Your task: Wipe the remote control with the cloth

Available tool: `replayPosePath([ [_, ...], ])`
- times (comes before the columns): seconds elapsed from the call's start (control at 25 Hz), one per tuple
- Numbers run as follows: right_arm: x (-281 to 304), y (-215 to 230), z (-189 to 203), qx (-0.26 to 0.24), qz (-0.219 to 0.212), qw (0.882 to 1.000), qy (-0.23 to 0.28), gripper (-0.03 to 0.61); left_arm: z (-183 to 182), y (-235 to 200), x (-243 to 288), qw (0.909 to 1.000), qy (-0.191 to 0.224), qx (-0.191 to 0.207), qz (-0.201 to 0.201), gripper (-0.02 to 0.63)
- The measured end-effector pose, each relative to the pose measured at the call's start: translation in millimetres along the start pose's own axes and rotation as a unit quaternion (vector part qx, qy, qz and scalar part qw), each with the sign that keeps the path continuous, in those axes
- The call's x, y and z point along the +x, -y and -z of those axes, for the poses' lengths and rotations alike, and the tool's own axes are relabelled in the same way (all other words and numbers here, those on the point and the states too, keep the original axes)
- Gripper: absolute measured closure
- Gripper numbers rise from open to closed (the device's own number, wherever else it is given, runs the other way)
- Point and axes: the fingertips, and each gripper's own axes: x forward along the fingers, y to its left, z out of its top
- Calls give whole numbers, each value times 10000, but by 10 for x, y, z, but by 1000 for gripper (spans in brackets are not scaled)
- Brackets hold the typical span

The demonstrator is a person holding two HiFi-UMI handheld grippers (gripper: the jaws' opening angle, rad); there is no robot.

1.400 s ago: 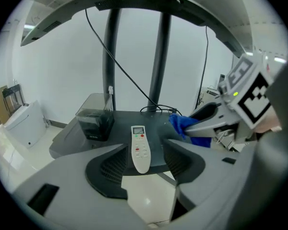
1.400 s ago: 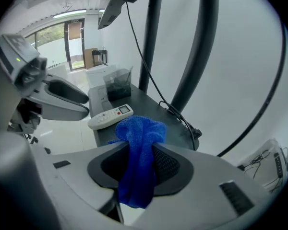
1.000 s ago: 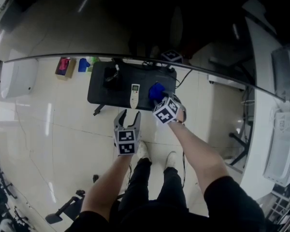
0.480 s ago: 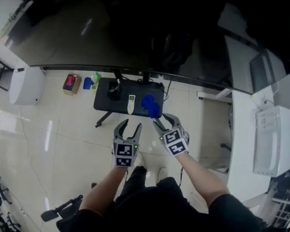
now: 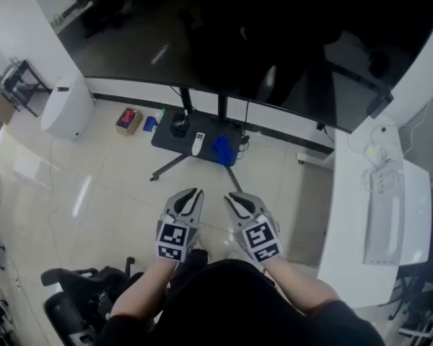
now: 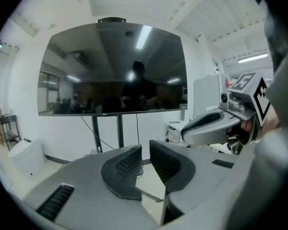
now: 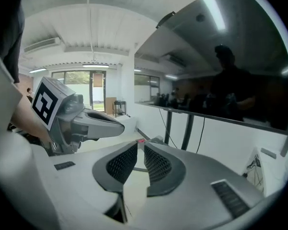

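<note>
Left gripper [image 5: 193,193] and right gripper [image 5: 232,196] just closed their fingers nearly together on nothing. The remote control [image 5: 198,143] sits beside the blue cloth [image 5: 222,150] on the table [image 5: 166,139], well away. Cloth's probably floppy, so pinch a fold; remote's light and rigid, so pin its end

No legible text; only square coded markers on left tongs [image 5: 190,193] and right tongs [image 5: 234,197]
</note>
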Motion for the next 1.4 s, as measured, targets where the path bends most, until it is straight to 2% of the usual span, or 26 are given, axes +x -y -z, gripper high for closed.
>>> replayPosePath([
  [0.08,-149,-133,-79,-75,-103,9998,151,538,-16,107,-157,9997,27,224,27,609],
  [0.24,-308,-292,-188,-236,-161,9990,331,566,-94,206,-396,9994,143,317,-8,614],
  [0.84,-313,-627,-489,-232,147,9985,472,571,-164,133,-726,9974,265,568,355,614],
  [1.4,-187,-693,-462,-433,192,9980,429,571,-188,51,-736,9976,303,416,455,614],
])
